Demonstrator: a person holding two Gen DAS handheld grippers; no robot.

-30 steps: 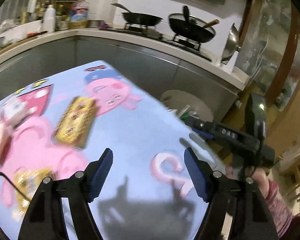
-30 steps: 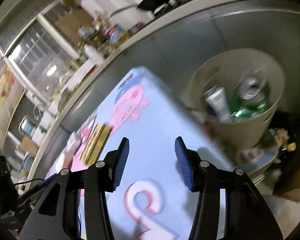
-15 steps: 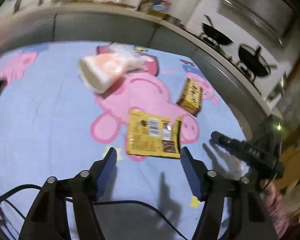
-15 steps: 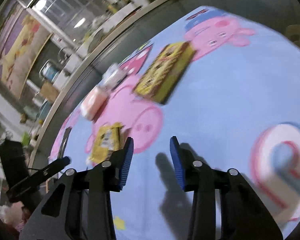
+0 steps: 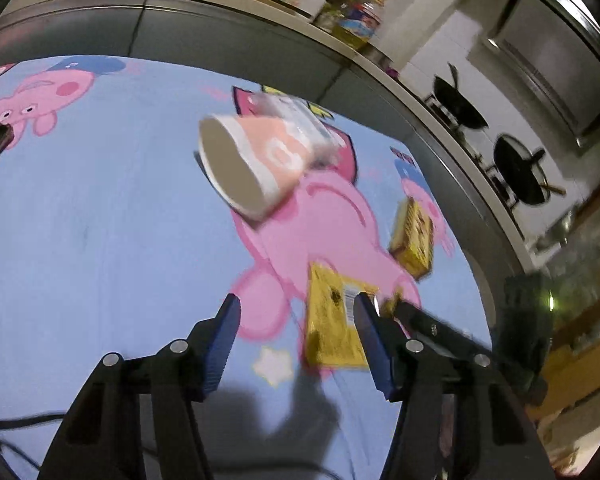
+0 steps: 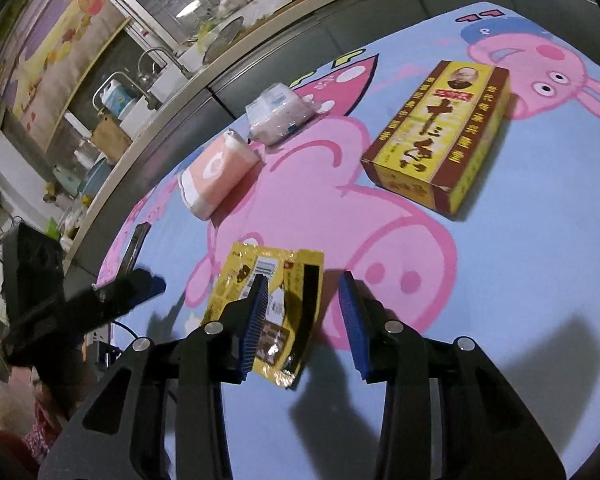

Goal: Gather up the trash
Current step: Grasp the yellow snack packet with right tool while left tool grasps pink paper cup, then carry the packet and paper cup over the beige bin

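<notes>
Both grippers tilt down over the tablecloth [image 6: 520, 260]: right gripper [image 6: 302, 308] spread, crinkly yellow wrapper [image 6: 276, 292] loosely between (no pinch), left gripper [image 5: 296, 340] closing, empty.

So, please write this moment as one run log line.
flat yellow foil wrapper: on cloth | right gripper: open above it | left gripper: closing, empty

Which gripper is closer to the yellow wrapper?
Right. The right gripper hangs right over the wrapper, open; the left gripper, jaws closing and empty, sits beside it.
</notes>
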